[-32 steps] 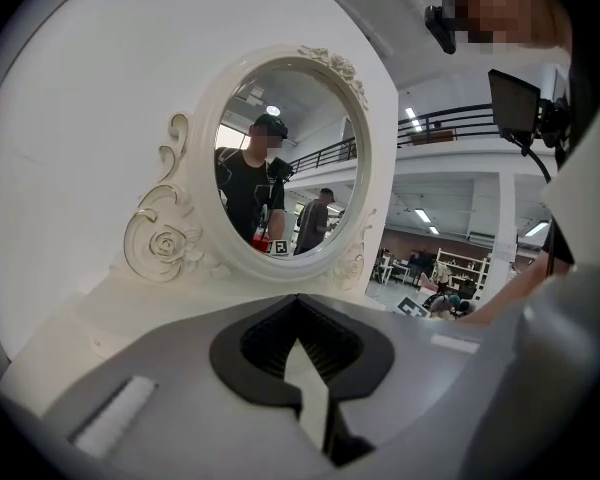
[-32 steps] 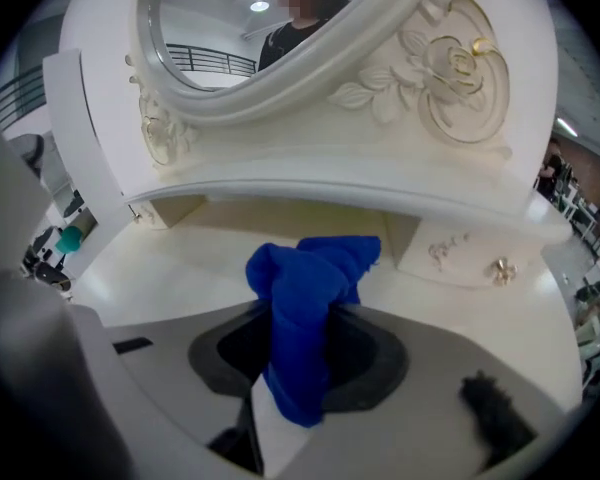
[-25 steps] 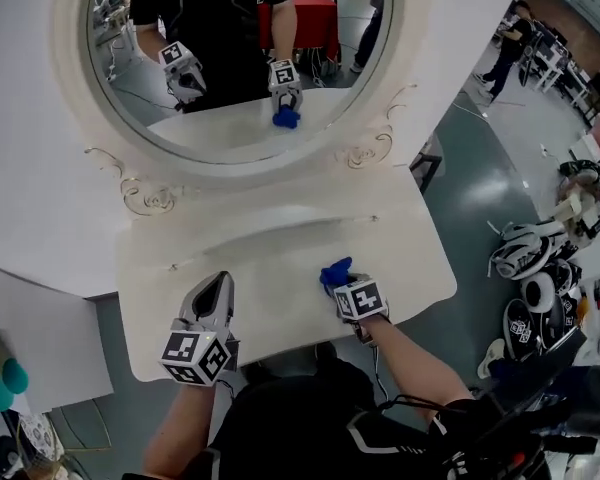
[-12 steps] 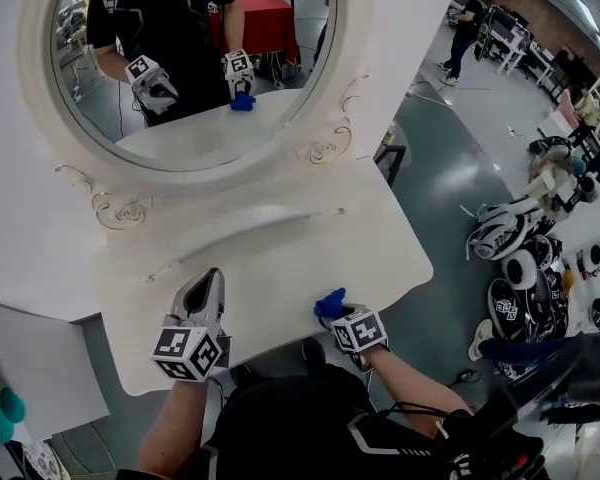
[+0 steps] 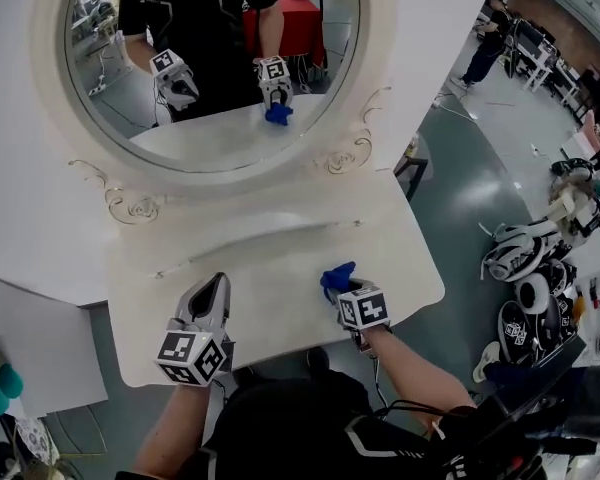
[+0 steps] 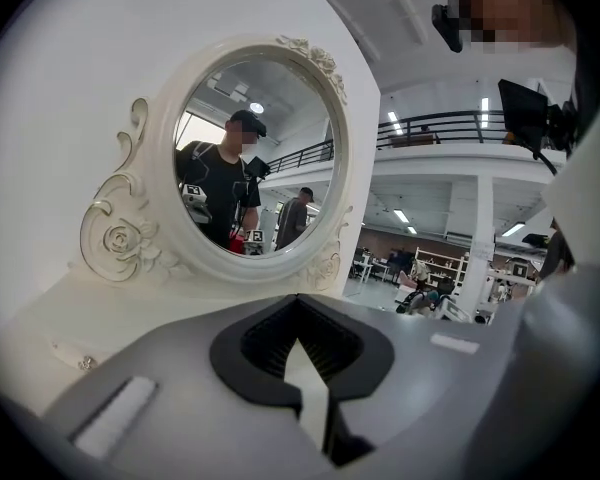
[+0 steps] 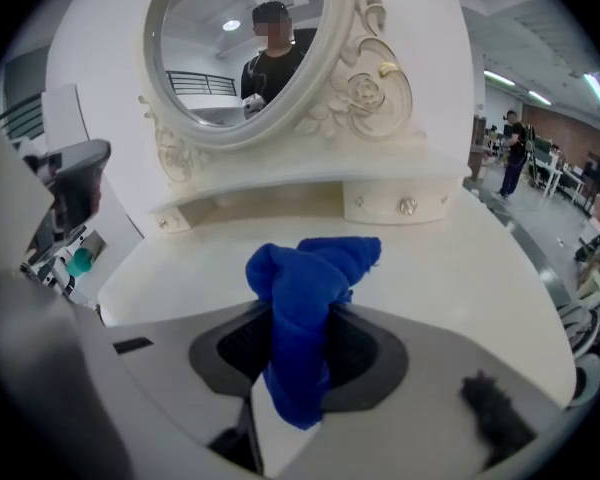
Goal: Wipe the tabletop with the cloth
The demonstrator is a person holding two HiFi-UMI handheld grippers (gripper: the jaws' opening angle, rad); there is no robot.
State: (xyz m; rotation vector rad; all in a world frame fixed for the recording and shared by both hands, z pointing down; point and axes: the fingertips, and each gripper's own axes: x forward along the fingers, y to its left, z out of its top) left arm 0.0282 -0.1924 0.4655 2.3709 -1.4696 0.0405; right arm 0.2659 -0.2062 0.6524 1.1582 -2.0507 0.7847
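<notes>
The right gripper (image 7: 298, 343) is clenched on the soft blue cloth (image 7: 310, 278), whose twisted, bunched end sticks out past the jaws above the front right of the smooth, cream-white tabletop (image 5: 280, 253) with its curved edge. The left gripper (image 6: 300, 306) has its grey jaws pressed together on nothing, over the tabletop's front left. Behind stands an oval mirror (image 5: 210, 68) in a carved frame with rosettes, and below it a small closed drawer (image 7: 400, 204) with round knobs, contents unseen.
</notes>
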